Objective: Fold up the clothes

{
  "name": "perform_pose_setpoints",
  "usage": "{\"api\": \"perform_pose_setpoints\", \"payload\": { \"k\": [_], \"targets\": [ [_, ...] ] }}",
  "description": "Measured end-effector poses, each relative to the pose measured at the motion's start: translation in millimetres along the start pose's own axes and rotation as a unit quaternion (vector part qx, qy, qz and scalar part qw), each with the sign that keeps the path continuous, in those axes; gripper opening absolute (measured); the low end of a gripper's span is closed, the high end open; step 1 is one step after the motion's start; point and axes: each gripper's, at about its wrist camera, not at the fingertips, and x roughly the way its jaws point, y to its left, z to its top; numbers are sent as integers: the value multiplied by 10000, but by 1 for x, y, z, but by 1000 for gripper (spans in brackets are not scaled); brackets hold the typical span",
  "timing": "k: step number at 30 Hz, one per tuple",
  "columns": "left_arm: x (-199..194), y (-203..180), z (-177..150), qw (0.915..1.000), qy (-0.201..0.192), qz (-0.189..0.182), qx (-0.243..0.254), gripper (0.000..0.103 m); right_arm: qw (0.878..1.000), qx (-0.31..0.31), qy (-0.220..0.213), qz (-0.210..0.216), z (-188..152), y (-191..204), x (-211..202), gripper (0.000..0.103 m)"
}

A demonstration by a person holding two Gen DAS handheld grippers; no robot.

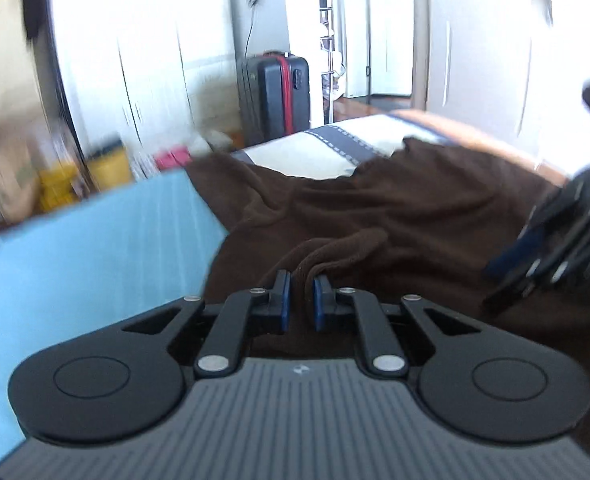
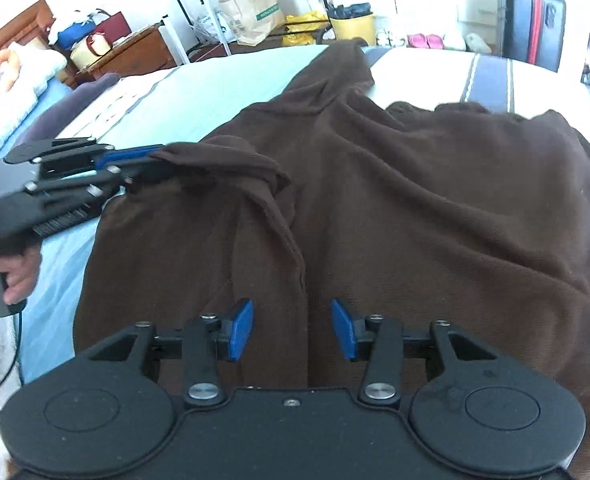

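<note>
Brown garment (image 2: 395,200): one item, fleece-like, spread rumpled across the centre and right of the right wrist frame, on a bed with a light blue sheet (image 2: 223,80).
Left gripper (image 1: 300,300): blue pads nearly together, pinching a bunched fold of the garment; seen at mid-left in the right wrist view, gripped by a hand (image 2: 11,272).
Right gripper (image 2: 291,328): jaws spread wide, empty, over the cloth at lower centre.
Black suitcase (image 2: 531,16): upper right, upright.

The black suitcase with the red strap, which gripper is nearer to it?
Hard to call. The suitcase stands beyond the bed's far side; the left gripper pinches the brown garment, the right gripper hovers open above it.
</note>
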Motion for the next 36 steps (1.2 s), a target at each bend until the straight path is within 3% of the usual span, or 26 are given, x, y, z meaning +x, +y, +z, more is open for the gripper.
{"api": "perform_pose_setpoints", "payload": {
  "k": [3,4,5,6,7,8,9,12,13,15,18,21,23,24,26,28,29,30,34,36],
  "targets": [
    [-12,23,14,9920,-3,-688,-1054,11,9997,-217,31,94,0,5,11,49],
    [-16,32,17,9840,15,-931,-1518,11,9990,-425,-4,104,-1,10,13,43],
    [-20,42,17,9713,25,-1232,-2034,11,9978,-657,-25,39,1,17,18,22],
    [-25,53,13,9536,29,-1548,-2582,11,9963,-863,-54,-8,2,23,22,15],
    [-29,64,5,9335,27,-1800,-3100,11,9953,-963,-120,15,2,27,17,15],
    [-33,74,-3,9100,24,-2045,-3606,11,9941,-1064,-187,39,1,30,13,12],
    [-35,84,-11,8828,21,-2274,-4111,11,9933,-1126,-240,47,1,33,10,11],
    [-29,107,-38,7889,3,-2812,-5464,11,9963,-822,-226,-130,3,19,8,9],
    [-28,110,-41,7719,-58,-2836,-5689,11,9970,-721,-222,-189,4,14,7,9],
    [-30,111,-31,7736,-192,-2703,-5728,11,9980,-518,-213,-307,6,4,6,9],
    [-9,111,-11,7625,-378,-2734,-5852,11,9984,-213,-199,-484,8,-10,4,8],
    [35,108,-2,7404,-512,-2339,-6281,14,9976,92,-185,-660,11,-24,2,8],
    [65,105,4,7240,-600,-2070,-6553,28,9964,295,-175,-777,13,-33,0,8],
    [80,104,7,7153,-643,-1934,-6685,43,9956,397,-170,-836,13,-38,0,8],
    [107,101,11,7014,-685,-1690,-6891,46,9935,742,-21,-859,12,-52,4,8],
    [120,93,4,7106,-506,-1626,-6827,46,9923,996,-54,-730,10,-61,5,8],
    [120,89,-1,7199,-437,-1659,-6725,46,9922,1019,-67,-712,12,-61,4,8],
    [117,85,-5,7348,-359,-1679,-6561,46,9922,1029,-76,-696,14,-61,3,8],
    [110,65,-12,8200,351,-1785,-5427,46,9937,909,-30,-652,16,-57,9,12],
    [109,49,-13,8545,752,-1860,-4791,46,9936,937,-13,-623,17,-57,10,14]
  ]
}}
